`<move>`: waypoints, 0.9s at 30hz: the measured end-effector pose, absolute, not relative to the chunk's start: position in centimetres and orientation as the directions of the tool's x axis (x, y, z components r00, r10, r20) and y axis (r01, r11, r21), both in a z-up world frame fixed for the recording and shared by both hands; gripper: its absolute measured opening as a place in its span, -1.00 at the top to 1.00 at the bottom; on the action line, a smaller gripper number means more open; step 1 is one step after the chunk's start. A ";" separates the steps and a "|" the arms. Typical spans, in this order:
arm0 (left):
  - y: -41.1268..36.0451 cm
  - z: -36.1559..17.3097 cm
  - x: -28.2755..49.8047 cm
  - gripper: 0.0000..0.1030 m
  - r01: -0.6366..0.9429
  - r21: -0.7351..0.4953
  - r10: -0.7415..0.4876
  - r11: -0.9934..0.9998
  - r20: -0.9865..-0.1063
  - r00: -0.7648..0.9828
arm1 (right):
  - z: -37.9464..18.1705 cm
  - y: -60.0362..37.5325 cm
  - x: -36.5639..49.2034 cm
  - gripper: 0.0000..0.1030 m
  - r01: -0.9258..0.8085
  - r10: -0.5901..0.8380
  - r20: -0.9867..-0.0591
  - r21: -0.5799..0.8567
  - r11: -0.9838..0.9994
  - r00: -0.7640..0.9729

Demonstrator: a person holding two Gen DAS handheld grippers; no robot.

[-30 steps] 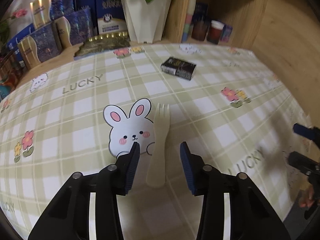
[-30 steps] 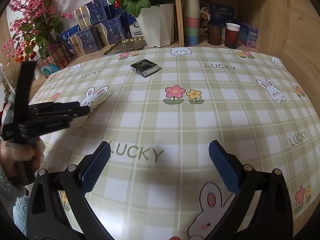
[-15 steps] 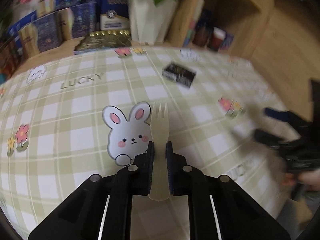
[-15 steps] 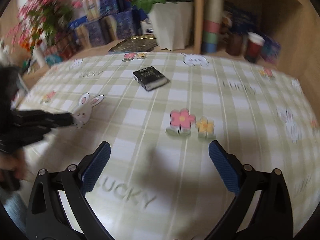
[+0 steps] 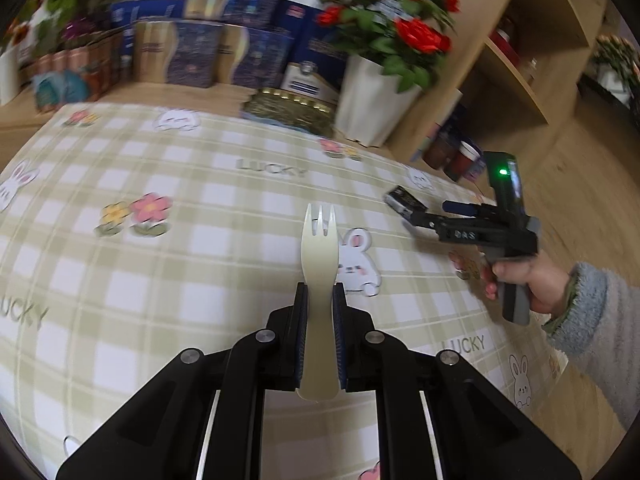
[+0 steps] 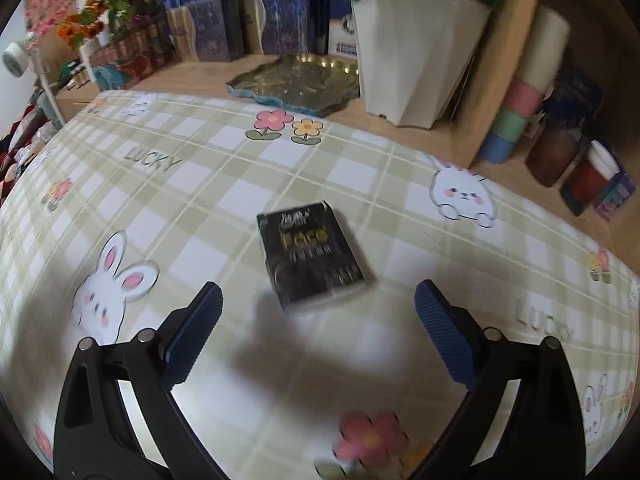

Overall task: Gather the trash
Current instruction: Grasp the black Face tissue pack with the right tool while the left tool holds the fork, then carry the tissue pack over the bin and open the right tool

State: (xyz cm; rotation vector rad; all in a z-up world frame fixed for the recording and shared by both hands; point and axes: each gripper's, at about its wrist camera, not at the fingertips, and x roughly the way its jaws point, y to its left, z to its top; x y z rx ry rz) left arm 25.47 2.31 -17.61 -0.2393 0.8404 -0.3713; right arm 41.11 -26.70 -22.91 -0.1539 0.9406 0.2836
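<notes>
The left gripper (image 5: 320, 328) had its jaws clamped on the handle of a pale plastic fork (image 5: 319, 264), tines pointing away, lifted over the checked desk (image 5: 168, 264). Off to the right, a hand (image 5: 524, 280) in a fuzzy grey sleeve (image 5: 596, 328) held the right gripper (image 5: 424, 214), its tips just beside a small black box (image 5: 402, 201). Red roses in a white pot (image 5: 370, 102) sat at the back.
</notes>
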 end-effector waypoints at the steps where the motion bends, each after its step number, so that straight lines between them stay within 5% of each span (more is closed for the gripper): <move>1: 2.8 -17.7 25.2 0.76 0.215 -0.351 -0.406 0.911 -0.680 0.611 | -23.2 -26.4 41.7 -0.74 -0.298 0.173 -0.820 0.004 0.955 0.545; 8: 5.0 -17.7 23.4 0.76 0.179 -0.343 -0.376 0.922 -0.689 0.620 | -24.4 -25.6 44.7 -0.44 -0.240 0.158 -0.853 0.040 0.970 0.498; 11: 5.7 -17.6 22.6 0.76 0.162 -0.354 -0.373 0.921 -0.685 0.626 | -24.0 -25.9 44.4 -0.03 -0.233 0.157 -0.861 0.046 0.971 0.483; 27: 4.9 -15.8 17.2 0.76 0.186 -0.387 -0.414 0.903 -0.667 0.619 | -19.6 -26.6 32.0 0.16 -0.317 0.292 -0.823 0.144 0.937 0.488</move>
